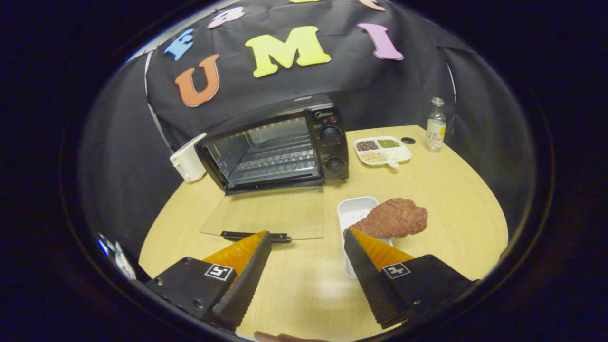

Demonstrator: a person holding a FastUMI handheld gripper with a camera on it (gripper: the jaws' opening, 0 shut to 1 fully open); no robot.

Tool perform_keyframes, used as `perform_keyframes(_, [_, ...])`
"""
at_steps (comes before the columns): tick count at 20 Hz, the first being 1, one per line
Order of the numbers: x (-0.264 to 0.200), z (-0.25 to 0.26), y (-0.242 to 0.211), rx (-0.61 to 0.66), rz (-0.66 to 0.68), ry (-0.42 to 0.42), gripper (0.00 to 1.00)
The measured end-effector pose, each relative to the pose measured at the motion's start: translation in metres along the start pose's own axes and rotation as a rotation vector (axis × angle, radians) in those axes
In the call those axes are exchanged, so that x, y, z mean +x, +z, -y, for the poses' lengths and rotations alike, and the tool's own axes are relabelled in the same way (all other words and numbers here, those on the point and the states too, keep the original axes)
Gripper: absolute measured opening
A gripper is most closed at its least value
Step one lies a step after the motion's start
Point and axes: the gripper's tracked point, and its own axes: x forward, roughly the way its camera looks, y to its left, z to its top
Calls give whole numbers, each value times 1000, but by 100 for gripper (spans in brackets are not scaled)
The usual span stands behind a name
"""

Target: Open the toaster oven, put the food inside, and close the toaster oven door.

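The food, a brown lumpy piece like fried chicken, lies half on a white tray and half on the desk. It sits just ahead of the right finger of the tool. The tool is wide open and holds nothing. Its two fingers stand well apart, with bare desk between them.

The toaster oven stands beyond the food, near the back of the desk. Its glass door is already down flat, and the door handle is just ahead of the left finger. The wire rack inside looks bare.

So the step now is most likely picking up the food. To do it well, the tool should slide to the right until the food is between both fingers. Then it should close slowly on the thick middle part, not the thin end. The food looks bumpy, so it may slip or tip. The tray is light and could move, so go in gently.

A dish of beans and a small bottle stand further back, well away. A white box sits beside the oven.
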Motion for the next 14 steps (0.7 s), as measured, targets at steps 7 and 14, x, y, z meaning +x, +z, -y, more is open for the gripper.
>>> perform_keyframes(7, [-12,103,37,58,-29,-33,96])
perform_keyframes(14, [15,122,19,172,-144,91,78])
